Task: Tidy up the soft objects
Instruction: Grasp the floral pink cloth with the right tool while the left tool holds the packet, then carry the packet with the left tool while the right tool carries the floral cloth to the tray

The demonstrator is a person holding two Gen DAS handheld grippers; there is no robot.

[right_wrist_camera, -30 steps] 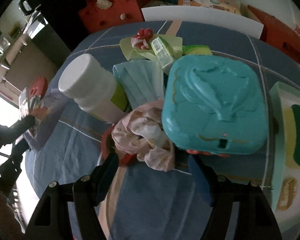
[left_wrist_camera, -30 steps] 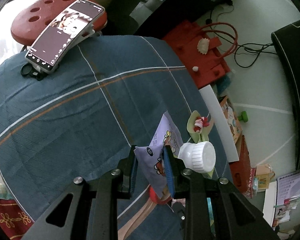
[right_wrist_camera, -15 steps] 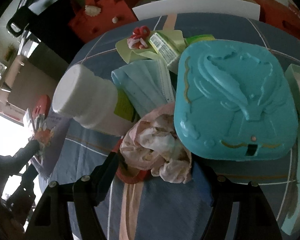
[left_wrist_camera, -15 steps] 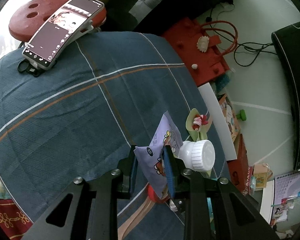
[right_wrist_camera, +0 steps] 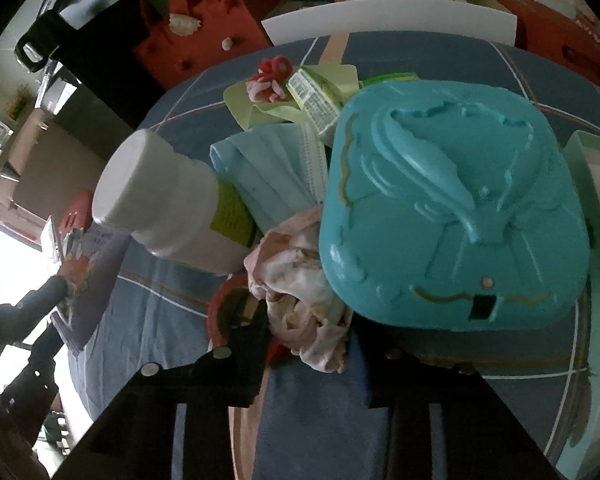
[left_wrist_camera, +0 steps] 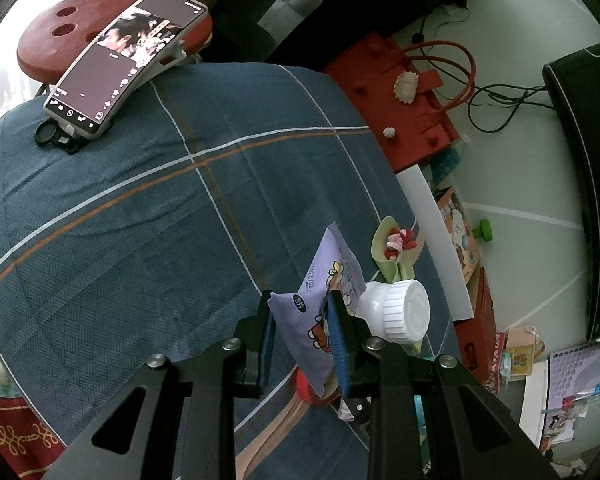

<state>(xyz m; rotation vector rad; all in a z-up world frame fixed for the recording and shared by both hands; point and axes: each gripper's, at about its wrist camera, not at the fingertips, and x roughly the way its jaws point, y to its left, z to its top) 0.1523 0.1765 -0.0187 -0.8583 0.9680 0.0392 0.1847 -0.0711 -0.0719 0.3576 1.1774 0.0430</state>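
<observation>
- Left gripper (left_wrist_camera: 302, 340): clamped on a lilac tissue packet (left_wrist_camera: 320, 320); packet upright between the pads, long axis running up and away from the jaws, lifted clear of the blue checked bedspread (left_wrist_camera: 160, 220); no change in grip or place against the earlier frames.
- Phone (left_wrist_camera: 124, 64): on a stand at the far left edge of the bedspread, well apart from the work; not part of the sorting.
- White bottle (right_wrist_camera: 160, 192): lying on its side, cap toward the left gripper; just beside the cloth, touching the pile.
- Blue face masks (right_wrist_camera: 268, 168): flat, partly under the bottle and the teal case.
- Crumpled pink cloth (right_wrist_camera: 300, 280): heaped over a red ring (right_wrist_camera: 220, 308), wedged against the teal case (right_wrist_camera: 452, 208); lower folds hanging straight down toward the jaws.
- Right gripper (right_wrist_camera: 308, 344): directly below the cloth, pointing steeply down; jaws closing, cloth's lower bunch between them, pads seemingly at the fabric though contact hard to confirm; by far the nearer hand to the cloth; against the earlier frame, jaws much narrower and the pile larger in view.
- Likely next: lifting the cloth free of ring and case; risk of dragging the ring along.
</observation>
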